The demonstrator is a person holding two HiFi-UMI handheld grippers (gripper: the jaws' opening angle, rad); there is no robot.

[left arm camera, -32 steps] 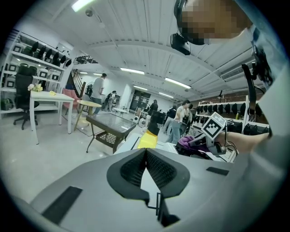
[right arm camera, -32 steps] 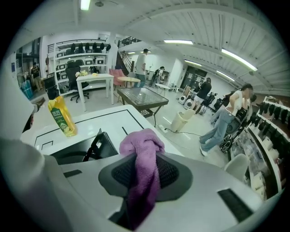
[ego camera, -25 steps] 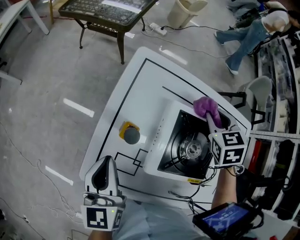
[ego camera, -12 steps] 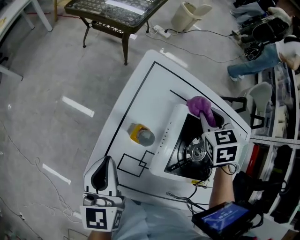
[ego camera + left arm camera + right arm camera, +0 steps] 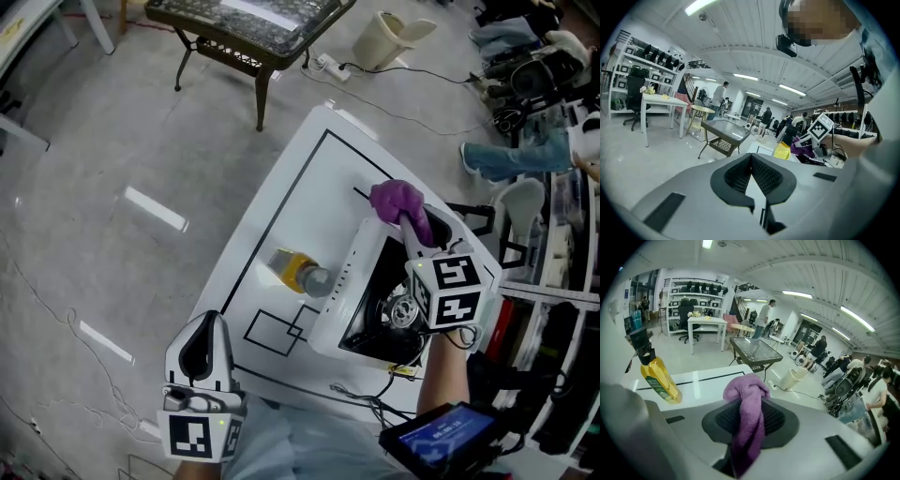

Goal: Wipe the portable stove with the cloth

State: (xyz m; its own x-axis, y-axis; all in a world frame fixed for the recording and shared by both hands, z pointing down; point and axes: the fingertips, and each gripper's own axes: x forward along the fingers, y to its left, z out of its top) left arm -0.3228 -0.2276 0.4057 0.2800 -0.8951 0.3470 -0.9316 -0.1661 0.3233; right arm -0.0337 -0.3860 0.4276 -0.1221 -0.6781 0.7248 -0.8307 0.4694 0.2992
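Pinching the purple cloth (image 5: 749, 418) between its jaws, the right gripper (image 5: 412, 228) holds it at the far rim of the portable stove (image 5: 342, 300). Soft, light and floppy, the cloth probably suits this bunched grip. The left gripper (image 5: 751, 161) has its jaws closed on nothing.

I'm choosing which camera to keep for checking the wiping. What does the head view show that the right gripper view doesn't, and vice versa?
Head view only: the stove with its black burner, and the left tongs. Right gripper view only: the desk and shelves at the room's back. Both: the purple cloth pinched in the right tongs, and the yellow bottle.
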